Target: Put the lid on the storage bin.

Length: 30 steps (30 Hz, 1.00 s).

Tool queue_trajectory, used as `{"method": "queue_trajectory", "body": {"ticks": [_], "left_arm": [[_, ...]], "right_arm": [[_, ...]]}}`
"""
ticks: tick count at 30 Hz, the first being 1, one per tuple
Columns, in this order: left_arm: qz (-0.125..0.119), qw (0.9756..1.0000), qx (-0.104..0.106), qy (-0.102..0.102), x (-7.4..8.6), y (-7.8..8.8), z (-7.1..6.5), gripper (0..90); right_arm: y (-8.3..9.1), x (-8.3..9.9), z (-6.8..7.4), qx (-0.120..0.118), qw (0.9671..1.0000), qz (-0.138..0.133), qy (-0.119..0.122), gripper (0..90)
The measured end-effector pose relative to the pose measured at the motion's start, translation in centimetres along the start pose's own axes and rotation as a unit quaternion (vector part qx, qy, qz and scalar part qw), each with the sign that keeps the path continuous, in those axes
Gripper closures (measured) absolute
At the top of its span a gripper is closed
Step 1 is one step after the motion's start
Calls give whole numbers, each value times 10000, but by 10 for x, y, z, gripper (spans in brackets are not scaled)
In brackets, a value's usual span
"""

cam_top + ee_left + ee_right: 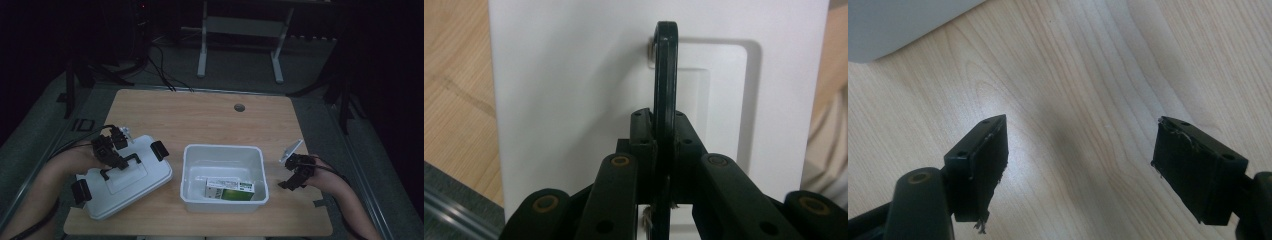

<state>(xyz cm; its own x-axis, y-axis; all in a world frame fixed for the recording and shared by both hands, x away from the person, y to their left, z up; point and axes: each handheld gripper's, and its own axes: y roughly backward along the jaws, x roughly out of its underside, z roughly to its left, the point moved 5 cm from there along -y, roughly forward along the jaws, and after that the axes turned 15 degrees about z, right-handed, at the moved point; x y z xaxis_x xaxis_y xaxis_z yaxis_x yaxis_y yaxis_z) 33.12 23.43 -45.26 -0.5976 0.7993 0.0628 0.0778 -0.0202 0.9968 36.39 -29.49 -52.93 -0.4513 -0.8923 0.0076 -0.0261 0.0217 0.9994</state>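
Writing on the green-and-white carton (229,189) cannot be read in the dim high view; a pale label runs along its top face, and no brand can be made out. The carton lies flat inside the white bin (223,150), against the bin's near wall, and the bin stands on the table (210,112) close to the near edge, a little right of the middle.

Left of the bin, near the table's near-left corner, lies the white lid (125,186), turned at an angle to the table edges, with black clips (159,150) at two of its ends. The lid's far corner looks slightly raised, though the dim light leaves this uncertain. A black handle (666,75) stands up from a shallow recessed panel in the middle of the lid. The left gripper (112,150) is clamped on this handle: in the left gripper view its jaws are pressed together on either side of the thin black bar, which rises straight up between them.

The right gripper (295,172) hangs over bare wood between the bin's right wall and the table's right edge. In the right gripper view its jaws stand wide apart with nothing between them, and a corner of the bin shows at the upper left.
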Motion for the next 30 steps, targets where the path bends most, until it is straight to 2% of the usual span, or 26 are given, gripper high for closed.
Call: {"method": "queue_trajectory", "body": {"ticks": [7, 9, 11, 15, 19, 21, 30], "left_arm": [[-180, 9996, -50, -224, -2, 27, -11, 836], [-370, 9989, 117, -273, -2, 36, -12, 836], [-419, 9987, 64, -295, -3, 43, -14, 836], [-426, 9984, -78, -374, -6, 58, -19, 836], [-397, 9975, -195, -553, -12, 73, -26, 836], [-440, 9970, -198, -602, -16, 79, -29, 836], [-459, 9932, -295, -1030, -43, 95, -51, 836]], "right_arm": [[-1, -4, 2, -19, 10000, -37, 15, 210], [-1, -5, 3, -15, 10000, -24, 34, 210], [-1, -5, 4, -14, 10000, -16, 34, 207], [-1, -5, 4, -12, 10000, -6, 41, 206], [-1, -5, 5, -23, 10000, 6, 42, 205], [0, -5, 5, -10, 10000, 12, 44, 205], [0, -5, 5, 7, 10000, -48, 74, 205]]}}
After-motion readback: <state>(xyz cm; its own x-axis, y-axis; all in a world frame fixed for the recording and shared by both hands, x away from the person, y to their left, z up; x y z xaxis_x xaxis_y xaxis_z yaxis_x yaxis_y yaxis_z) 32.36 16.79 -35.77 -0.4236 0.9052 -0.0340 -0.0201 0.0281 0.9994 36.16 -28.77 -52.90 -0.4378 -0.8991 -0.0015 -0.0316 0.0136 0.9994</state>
